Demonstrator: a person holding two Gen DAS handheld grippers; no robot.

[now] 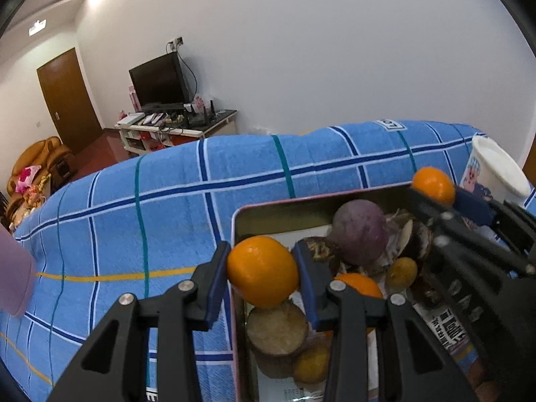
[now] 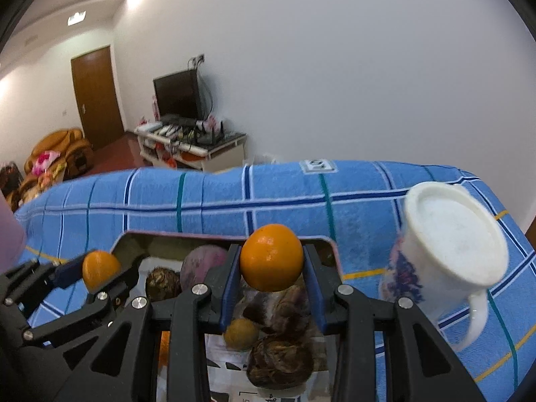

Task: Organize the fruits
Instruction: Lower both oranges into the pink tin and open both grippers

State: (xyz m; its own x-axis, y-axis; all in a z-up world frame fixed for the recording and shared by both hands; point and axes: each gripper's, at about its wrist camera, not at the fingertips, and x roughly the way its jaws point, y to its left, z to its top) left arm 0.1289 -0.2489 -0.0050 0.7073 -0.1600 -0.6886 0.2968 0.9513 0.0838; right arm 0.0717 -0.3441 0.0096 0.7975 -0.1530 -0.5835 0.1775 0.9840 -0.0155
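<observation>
Oranges sit clamped in both grippers above a metal tin point(image 1: 241, 231). The left gripper point(image 1: 263, 271) pinches one orange point(image 1: 263, 269) over the tin's near-left rim; the right gripper point(image 2: 271, 261) squeezes another orange point(image 2: 271, 258) over its far edge. Inside lie a purple fruit point(image 1: 360, 231), brown pieces and small yellow fruits. A white mug point(image 2: 455, 238) stands just beside the tin on the blue checked cloth point(image 1: 134, 207).

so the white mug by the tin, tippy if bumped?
Probably. The white mug looks tall and empty, so likely light. Its handle sticks out toward the right gripper, easy to snag. The soft blue checked cloth gives poor footing.
</observation>
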